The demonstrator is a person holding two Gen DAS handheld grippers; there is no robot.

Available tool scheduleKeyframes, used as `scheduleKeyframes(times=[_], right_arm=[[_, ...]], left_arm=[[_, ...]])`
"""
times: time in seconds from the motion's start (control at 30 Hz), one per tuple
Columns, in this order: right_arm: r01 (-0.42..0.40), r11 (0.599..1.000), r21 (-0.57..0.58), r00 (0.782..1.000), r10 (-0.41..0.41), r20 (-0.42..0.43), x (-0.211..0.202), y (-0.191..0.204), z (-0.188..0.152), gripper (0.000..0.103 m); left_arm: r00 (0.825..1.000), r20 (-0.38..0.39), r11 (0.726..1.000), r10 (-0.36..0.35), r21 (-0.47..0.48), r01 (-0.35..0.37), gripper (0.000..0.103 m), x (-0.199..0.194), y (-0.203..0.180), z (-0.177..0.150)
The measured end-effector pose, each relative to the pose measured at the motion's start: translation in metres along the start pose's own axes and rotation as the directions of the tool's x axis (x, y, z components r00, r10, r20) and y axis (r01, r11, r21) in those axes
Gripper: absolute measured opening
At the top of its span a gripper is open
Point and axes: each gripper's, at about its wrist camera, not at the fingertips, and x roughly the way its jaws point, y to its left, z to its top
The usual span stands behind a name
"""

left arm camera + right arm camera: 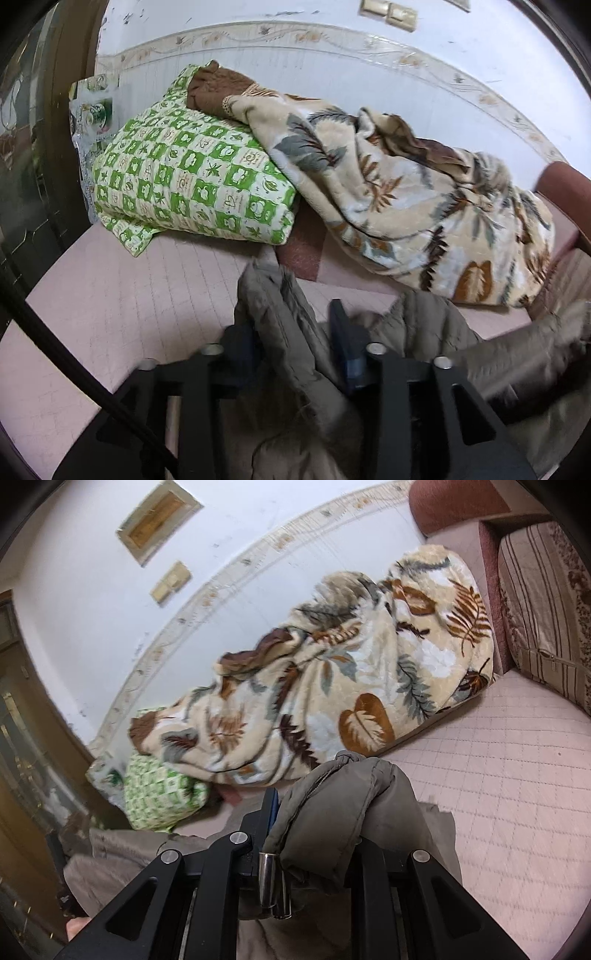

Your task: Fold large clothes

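While the left gripper (pixel 295 332) pinches a fold of the grey jacket (pixel 280 354), the right gripper (pixel 317 805) clamps another bunch above the pink bed (pixel 517 775), near the blanket (pixel 332 686)

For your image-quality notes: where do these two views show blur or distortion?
Left wrist view: fisheye bends the wall border into an arc; the grey jacket smears at the right edge. Right wrist view: motion blur softens the leaf blanket and wall; dark vignette in the corners.
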Motion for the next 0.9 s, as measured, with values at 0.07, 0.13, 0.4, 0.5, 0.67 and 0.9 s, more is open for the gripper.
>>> scheduleKeyframes(times=[0.07,0.13,0.4,0.5,0.67,0.9], right_arm=[[0.03,0.999,0.036,0.999,-0.029,-0.019,0.021,-0.014,0.004,0.02],[0.052,0.996,0.07,0.998,-0.049,-0.048,0.044,-0.029,0.004,0.02],[0.152,0.975,0.162,0.975,-0.122,-0.183,0.117,-0.074,-0.01,0.027],[0.127,0.964,0.234,0.976,-0.079,-0.204,0.117,-0.08,-0.003,0.035],[0.015,0.958,0.287,0.991,0.024,-0.131,0.071,-0.077,0.019,0.056],[0.009,0.998,0.068,0.988,0.002,-0.156,0.025,-0.031,0.012,0.059]], left_arm=[[0.998,0.03,0.999,0.047,0.005,-0.047,0.062,0.006,0.004,0.004],[0.995,0.052,0.996,0.088,0.019,-0.089,0.062,0.014,0.009,0.008],[0.997,0.041,0.992,0.066,0.104,-0.07,0.062,0.004,0.002,-0.01],[1.0,0.021,0.99,0.011,0.138,-0.014,0.062,-0.004,-0.011,-0.018],[0.996,0.001,0.973,-0.091,0.211,0.089,0.062,-0.024,-0.048,-0.033],[0.979,-0.083,0.926,-0.186,0.32,0.203,0.062,-0.026,-0.114,-0.07]])
